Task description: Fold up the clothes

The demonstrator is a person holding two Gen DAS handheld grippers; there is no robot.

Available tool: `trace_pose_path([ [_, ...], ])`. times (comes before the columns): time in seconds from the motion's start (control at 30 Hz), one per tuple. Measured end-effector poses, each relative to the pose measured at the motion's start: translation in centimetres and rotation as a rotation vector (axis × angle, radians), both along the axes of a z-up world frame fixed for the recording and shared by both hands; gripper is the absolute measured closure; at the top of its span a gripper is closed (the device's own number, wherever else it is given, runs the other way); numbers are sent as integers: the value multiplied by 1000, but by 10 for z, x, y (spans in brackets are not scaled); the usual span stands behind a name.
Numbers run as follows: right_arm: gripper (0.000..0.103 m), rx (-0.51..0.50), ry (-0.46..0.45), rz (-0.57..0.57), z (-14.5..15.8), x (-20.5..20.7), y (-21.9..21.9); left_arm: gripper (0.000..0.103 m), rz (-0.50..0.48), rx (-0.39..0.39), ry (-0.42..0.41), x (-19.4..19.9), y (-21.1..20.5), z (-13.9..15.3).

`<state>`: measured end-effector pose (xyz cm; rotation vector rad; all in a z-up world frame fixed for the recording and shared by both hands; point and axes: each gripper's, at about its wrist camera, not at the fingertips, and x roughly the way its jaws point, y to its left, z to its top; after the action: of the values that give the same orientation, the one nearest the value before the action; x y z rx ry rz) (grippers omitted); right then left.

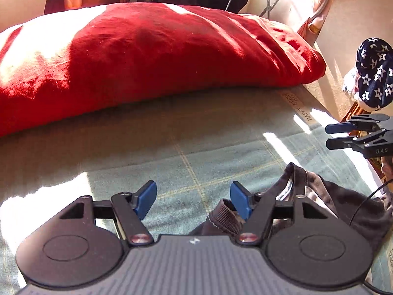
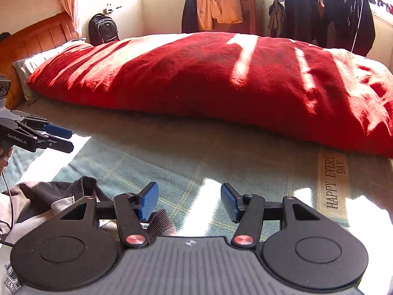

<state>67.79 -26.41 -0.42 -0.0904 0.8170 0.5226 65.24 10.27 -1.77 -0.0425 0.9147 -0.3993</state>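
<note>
Left wrist view
Left tongs [image 1: 194, 200]: spread wide, nothing pinched, held low over the bed [image 1: 196, 142].
Dark garment [image 1: 343, 201]: seen bunched on the green checked cover, right of and under the right-hand pad; a ribbed cuff [image 1: 226, 212] is seen between the pads.
Right tongs [image 1: 328, 135]: seen far right, beyond the garment, parted.

Right wrist view
Right tongs [image 2: 189, 202]: spread, empty.
Garment [image 2: 36, 196]: found lower left, crumpled, no long axis readable; cuff [image 2: 159, 221] just beside the left pad.
Nearer tongs: judged about equal, as the heap lies between both.
Containers: none seen.
Red blanket [image 2: 208, 78]: lies behind.
</note>
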Motion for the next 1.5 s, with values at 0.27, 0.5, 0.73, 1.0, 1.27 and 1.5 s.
trace_pose_path([
  [0.27,44,-50,104,146,-40,1,11,38,-287,123,-27,-15,-26,-30],
  [0.5,81,-88,145,257,-56,9,38,88,-434,166,-10,6,-53,-46],
  [0.73,91,-179,36,218,-49,15,46,90,-149,90,-80,47,-29,-34],
  [1.0,51,-77,25,131,-25,1,25,81,-116,48,-22,14,3,-14],
  [1.27,51,-71,109,57,-24,-33,2,75,-39,-47,152,-50,28,-39],
  [1.5,50,-52,159,-7,-28,-49,-5,75,148,83,96,-31,49,-51],
])
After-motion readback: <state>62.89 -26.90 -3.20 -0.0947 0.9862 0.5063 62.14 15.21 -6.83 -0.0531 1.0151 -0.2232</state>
